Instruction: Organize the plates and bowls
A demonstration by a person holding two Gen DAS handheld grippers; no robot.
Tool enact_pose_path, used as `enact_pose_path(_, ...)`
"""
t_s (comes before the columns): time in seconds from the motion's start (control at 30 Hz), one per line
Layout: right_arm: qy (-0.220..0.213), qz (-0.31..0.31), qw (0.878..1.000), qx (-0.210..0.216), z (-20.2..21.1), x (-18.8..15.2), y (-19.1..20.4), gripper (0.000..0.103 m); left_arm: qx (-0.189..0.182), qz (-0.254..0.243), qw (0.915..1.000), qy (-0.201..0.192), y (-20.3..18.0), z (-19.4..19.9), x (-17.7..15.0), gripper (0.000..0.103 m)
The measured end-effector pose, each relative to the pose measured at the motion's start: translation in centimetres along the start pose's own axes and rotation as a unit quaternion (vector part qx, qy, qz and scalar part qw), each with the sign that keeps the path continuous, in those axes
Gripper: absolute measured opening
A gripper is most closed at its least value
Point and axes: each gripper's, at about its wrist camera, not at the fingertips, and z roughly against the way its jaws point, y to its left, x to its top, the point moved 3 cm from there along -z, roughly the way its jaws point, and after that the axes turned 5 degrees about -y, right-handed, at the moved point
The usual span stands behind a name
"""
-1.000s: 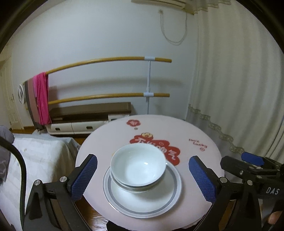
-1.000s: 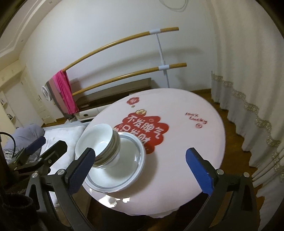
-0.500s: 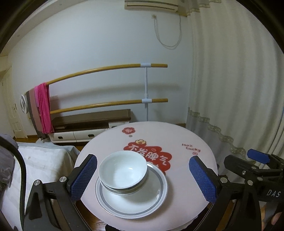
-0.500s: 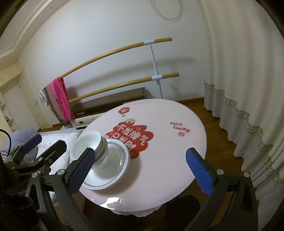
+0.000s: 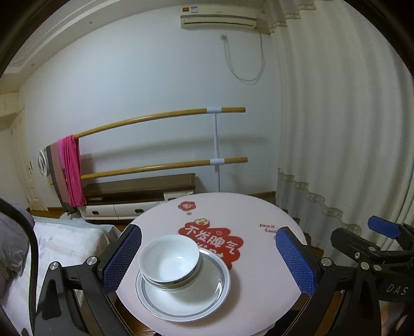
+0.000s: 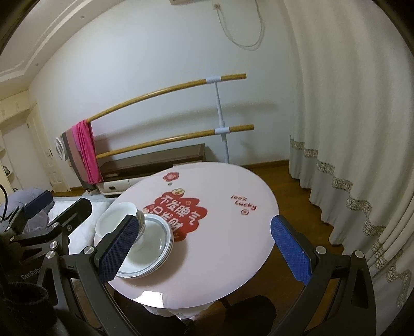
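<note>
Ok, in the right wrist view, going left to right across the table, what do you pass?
Stacked bowls → stacked plates → red flower-shaped print → "100% Lucky" print.

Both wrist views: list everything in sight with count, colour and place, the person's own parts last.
bowls: stacked, count unclear, white, on the plates
plates: stack, white with grey rim, table's near-left part
table: one, round, pink with red print
barre rails: two, wooden, along the wall
cloth: one, pink, hung over the upper rail
curtain: white, at right
air conditioner: one, white, high on the wall
left tool: open, empty
right tool: open, empty
</note>
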Motion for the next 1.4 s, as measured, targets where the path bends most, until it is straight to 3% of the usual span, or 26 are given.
enact_pose_path(0.4,-0.035,0.018,0.999,0.009,2.1,2.6,-0.3,0.103,0.000,0.011,0.9995,-0.029,-0.7,2.0,1.6,0.102)
enact_pose_path(0.6,-0.045,0.023,0.999,0.004,3.6,3.1,0.4,0.103,-0.023,0.036,0.9973,-0.060,0.8,2.8,0.8,0.102)
enact_pose_path(0.9,-0.084,0.037,0.995,-0.035,6.8,1.1,2.4,0.103,-0.072,0.029,0.9921,-0.098,3.3,2.3,-1.9,0.102)
enact_pose_path(1.1,-0.111,0.010,0.992,-0.063,8.2,-0.4,4.0,0.103,-0.107,0.029,0.9889,-0.099,6.1,1.1,-3.7,0.102)
enact_pose_path(1.4,-0.126,0.002,0.986,-0.112,8.0,-2.8,7.1,0.103,-0.130,0.044,0.9853,-0.101,10.8,-0.9,-5.9,0.102)
